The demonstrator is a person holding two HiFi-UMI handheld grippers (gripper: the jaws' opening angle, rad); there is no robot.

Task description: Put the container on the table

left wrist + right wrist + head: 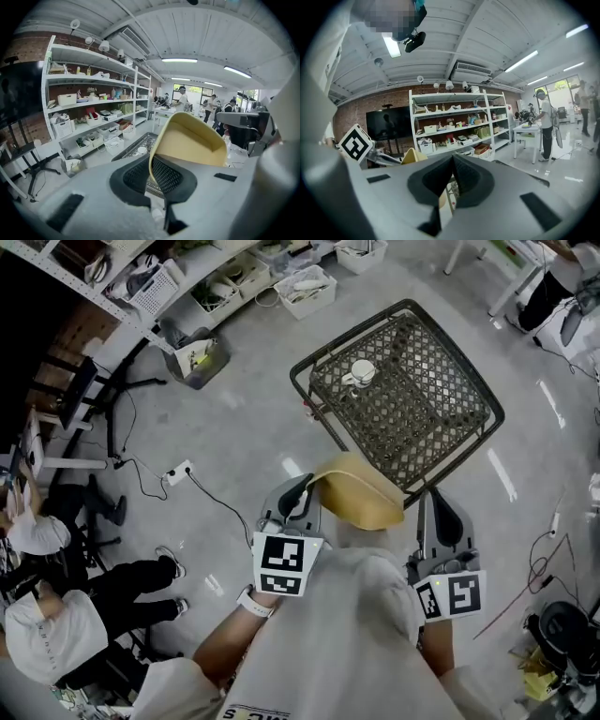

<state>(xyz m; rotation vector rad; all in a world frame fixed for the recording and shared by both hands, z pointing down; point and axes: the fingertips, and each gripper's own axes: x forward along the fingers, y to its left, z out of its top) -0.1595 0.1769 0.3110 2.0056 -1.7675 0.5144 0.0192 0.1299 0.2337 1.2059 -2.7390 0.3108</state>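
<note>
**Head view, then each gripper view: container pinched in my left, not yet on the table**

Head view: I hold my left gripper (302, 491) and my right gripper (437, 501) out ahead of me over the grey floor (225, 418). The yellow container (361, 495) hangs tilted from my left gripper, between the 2 grippers. It sits just at the near corner of the black mesh table (450, 427) and is not set down on it. 1 white cup (361, 373) stands on the far part of the mesh top. Shelves (150, 287) with baskets run along the upper left. Seated people (47, 615) show at the lower left.

Left gripper view: my 2 pads (168, 177) are clamped on the container's rim, with its thin wall sandwiched between them. The open hollow rises above and to the right of my jaws. Past the rim and lower down I see the mesh table and the white cup on it, with the shelves on the left.

Right gripper view: my 2 pads here meet at their tips with nothing between them, so this gripper is closed and empty. A yellow edge of the container peeks out just left of my jaws, next to the left gripper's marker cube (355, 143). A dark screen (389, 123) hangs on the brick wall, and a person (544, 124) stands at a white desk (525, 129) on the right.
</note>
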